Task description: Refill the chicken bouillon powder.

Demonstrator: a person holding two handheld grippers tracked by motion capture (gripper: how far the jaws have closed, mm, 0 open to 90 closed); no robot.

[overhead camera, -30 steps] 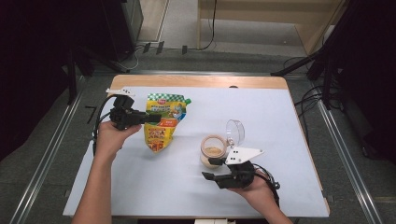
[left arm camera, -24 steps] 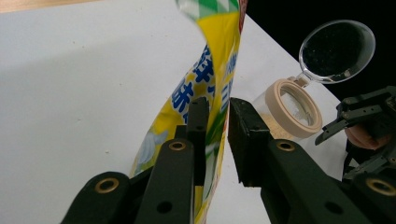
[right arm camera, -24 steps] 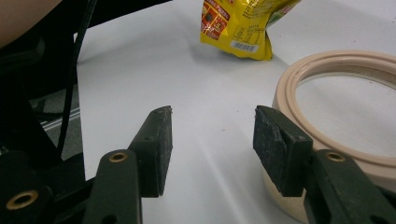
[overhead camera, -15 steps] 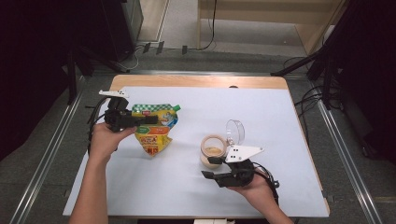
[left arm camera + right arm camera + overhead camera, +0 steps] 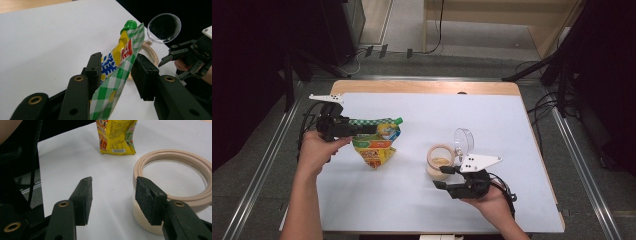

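So the thing being worked here is a spouted refill pouch (image 5: 374, 142), yellow with a green-checked top edge and a green screw cap (image 5: 129, 25). It's standing on its bottom gusset on the white table mat (image 5: 512, 125), left of centre, well apart from the open glass jar (image 5: 440, 161) with its hinged lid flipped up.

The left gripper (image 5: 120, 72) has the pouch's top seam between its jaws, but they've just been opening: in the left gripper view one pad sits against the film and the other stands clear of it, so I'd call that spread, not pinching. The right gripper (image 5: 113, 195) is spread too, with one jaw just beside the jar's rim, though I can't quite tell if it touches.

Handling-wise, I'd guess it's soft, floppy, slick film, light up top and heavier low down where the contents sit. It'll sag and tip easily. Best grab is the flat sealed top seam near the spout, not the squishy belly.

The long axis runs bottom to top, tilted. The spout points up and toward the jar.
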